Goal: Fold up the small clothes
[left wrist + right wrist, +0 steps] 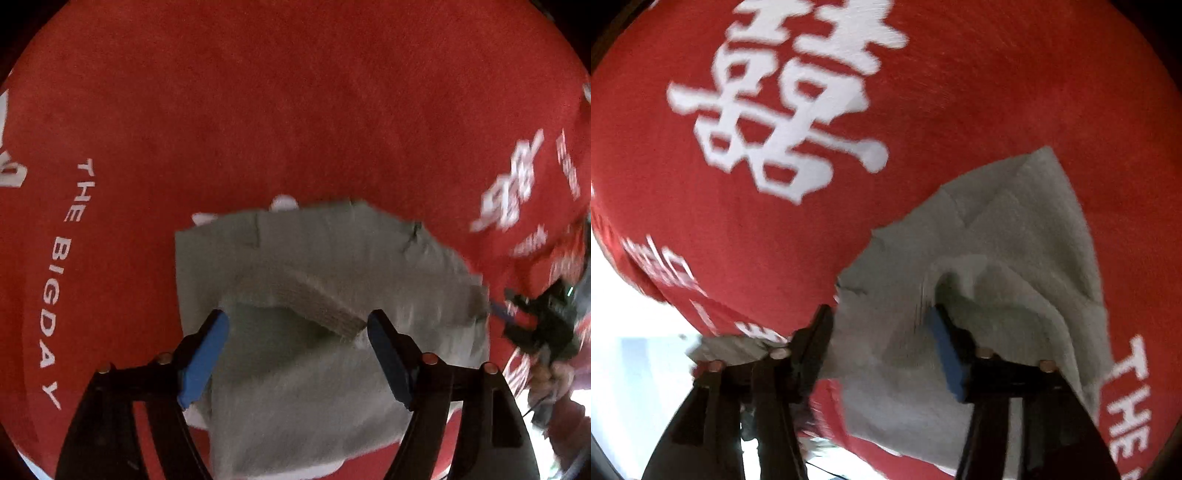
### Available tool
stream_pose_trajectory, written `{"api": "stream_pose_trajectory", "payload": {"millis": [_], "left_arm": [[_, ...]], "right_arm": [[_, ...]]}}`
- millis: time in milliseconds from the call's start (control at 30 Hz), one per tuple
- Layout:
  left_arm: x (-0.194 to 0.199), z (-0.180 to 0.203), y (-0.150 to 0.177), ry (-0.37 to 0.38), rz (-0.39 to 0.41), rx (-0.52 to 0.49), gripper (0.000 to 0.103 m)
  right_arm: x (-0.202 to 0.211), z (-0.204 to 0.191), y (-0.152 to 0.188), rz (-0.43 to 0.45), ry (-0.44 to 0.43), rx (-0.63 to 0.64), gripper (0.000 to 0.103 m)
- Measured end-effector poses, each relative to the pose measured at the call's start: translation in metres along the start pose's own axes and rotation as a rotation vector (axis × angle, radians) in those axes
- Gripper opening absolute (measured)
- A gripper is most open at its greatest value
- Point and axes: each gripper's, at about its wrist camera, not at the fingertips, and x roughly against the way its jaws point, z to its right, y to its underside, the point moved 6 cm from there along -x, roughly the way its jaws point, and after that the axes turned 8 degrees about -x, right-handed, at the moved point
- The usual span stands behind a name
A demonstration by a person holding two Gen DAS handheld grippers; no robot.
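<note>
1. Left wrist view: my left gripper [297,325] hangs over the grey garment [314,266], its blue pads [203,363] spread wide with nothing pinched between them. The garment lies partly folded on the red cloth [295,110], a ribbed hem band [317,302] turned up just ahead of my fingertips. White lettering [62,266] runs down the red cloth to the left of the garment. At the right edge I see my right gripper [532,314], blurred, at the garment's far corner; from here I cannot tell how its jaws stand.

2. Right wrist view: my right gripper [882,314] has its jaws partly apart. The grey garment [1015,221] lies between and beyond them, and a fold of it drapes over the fingertip on the right; the pads do not look pressed on the fabric. A large white character [786,99] is printed on the red cloth [997,74] up and to the left of the garment.
</note>
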Motion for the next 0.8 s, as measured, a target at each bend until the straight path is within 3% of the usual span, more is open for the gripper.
{"api": "stream_pose_trajectory", "payload": {"millis": [67,233,400,533,600,667,800], "left_arm": [[-0.011,0.008,0.012,0.007,-0.043,-0.04,0.078],[-0.05,0.035,0.035,0.029,-0.145,-0.128,0.078],[-0.072,0.043,-0.001,-0.015,-0.081,-0.141,0.078],[-0.074,0.027,-0.033,-0.06,-0.031,-0.064,0.078],[-0.061,0.019,-0.045,-0.093,0.012,-0.044,0.078],[-0.049,0.014,-0.05,-0.127,0.04,-0.048,0.078],[-0.03,0.006,-0.033,-0.166,0.019,-0.065,0.078]], "right_arm": [[0.002,0.001,0.014,0.004,0.022,0.024,0.026],[-0.016,0.02,0.034,-0.041,0.102,0.045,0.025],[-0.043,0.002,0.006,-0.035,0.074,0.088,0.026],[-0.049,-0.013,-0.026,0.039,0.101,0.097,0.026],[-0.043,-0.02,-0.04,0.098,0.144,0.111,0.034],[-0.032,-0.026,-0.047,0.139,0.167,0.117,0.067],[-0.008,-0.023,-0.033,0.144,0.212,0.126,0.068]]}}
